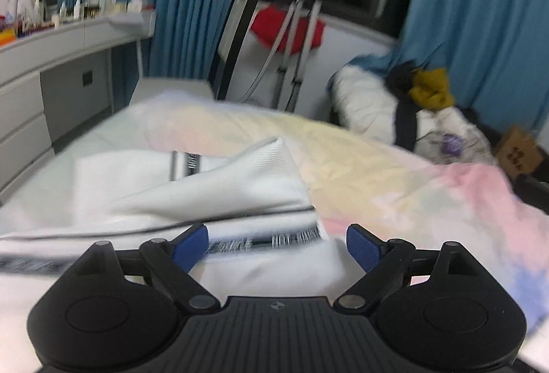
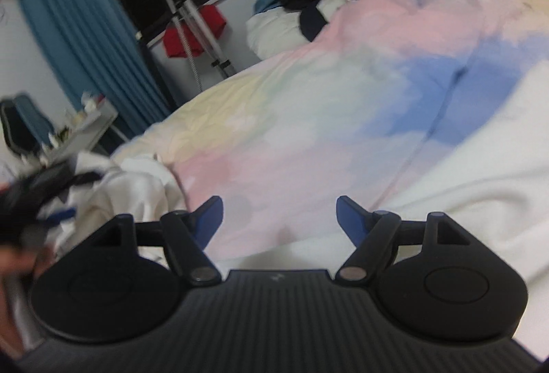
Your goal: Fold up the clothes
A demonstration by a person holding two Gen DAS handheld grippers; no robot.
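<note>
On the bed, near its dresser-side edge: a white garment [image 1: 206, 188] with dark piping and a printed band lies partly bunched, one ribbed flap raised above the rest
Bed cover: a pastel duvet [image 2: 308, 119] in pink, yellow and blue spreads over most of the bed, with plain white sheet showing toward the near edge in the right wrist view
Left hand-held gripper [image 1: 277, 242]: jaws spread wide, blue pads clear of the cloth; the printed hem of the garment runs between them but is not pinched
Right hand-held gripper [image 2: 279, 218]: jaws also wide apart, nothing between them, hanging over bare duvet well apart from the garment
Garment as seen from the right: a crumpled white heap [image 2: 137, 181] at the left side of that view, beside the other hand-held gripper, which is blurred
Far corner of the bed: a pile of other clothes [image 1: 429, 88], mustard, black and white, waiting by the curtain
Step in hand: likely between grips, both tools empty and placing themselves for a fresh hold on the white garment
Next move calls for: the left pads to close on the hem under them, and the right to cross to the garment and take a matching edge, so the cloth can be drawn flat before folding
Caution: blur makes the exact lie of the layers hard to read; a grip may catch duvet too
</note>
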